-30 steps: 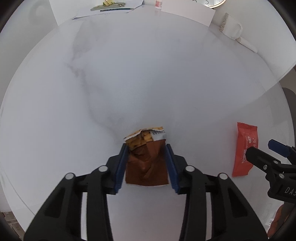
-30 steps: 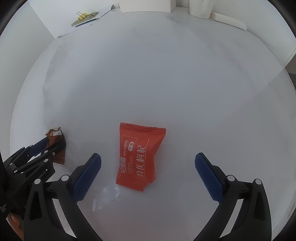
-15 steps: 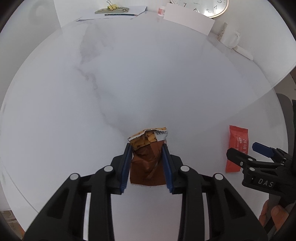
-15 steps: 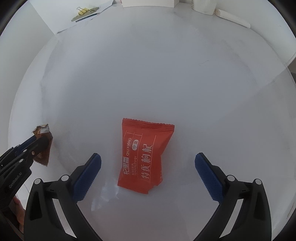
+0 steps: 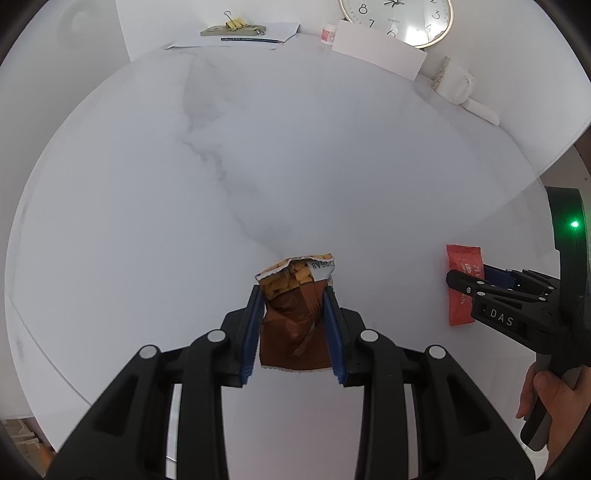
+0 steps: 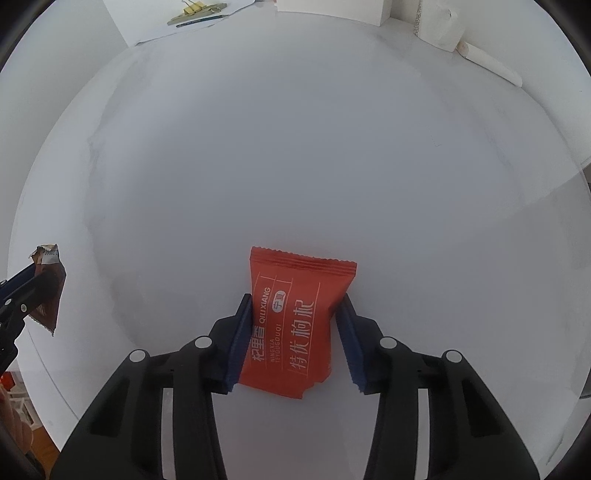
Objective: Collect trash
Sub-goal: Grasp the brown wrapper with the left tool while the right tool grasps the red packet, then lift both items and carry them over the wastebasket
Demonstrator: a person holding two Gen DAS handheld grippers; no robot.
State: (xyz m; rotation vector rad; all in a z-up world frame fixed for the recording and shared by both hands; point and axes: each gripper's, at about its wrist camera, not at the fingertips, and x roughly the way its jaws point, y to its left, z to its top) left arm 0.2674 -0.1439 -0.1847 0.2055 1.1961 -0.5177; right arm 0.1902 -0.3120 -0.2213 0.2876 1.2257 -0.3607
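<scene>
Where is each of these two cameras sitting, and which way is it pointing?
Left wrist: rides the left gripper, looking forward along its fingers at the brown wrapper they pinch; a hand shows at right.
Right wrist: rides the right gripper, facing the red packet between its fingers.
Shared: white table, both wrappers, binder clip.

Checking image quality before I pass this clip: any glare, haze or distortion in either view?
Left wrist: sharp, marble table evenly lit, glare on the clock, brown wrapper crisp. Right wrist: hazier, table washed out, red packet print readable. Both bend strongly at the edges.
</scene>
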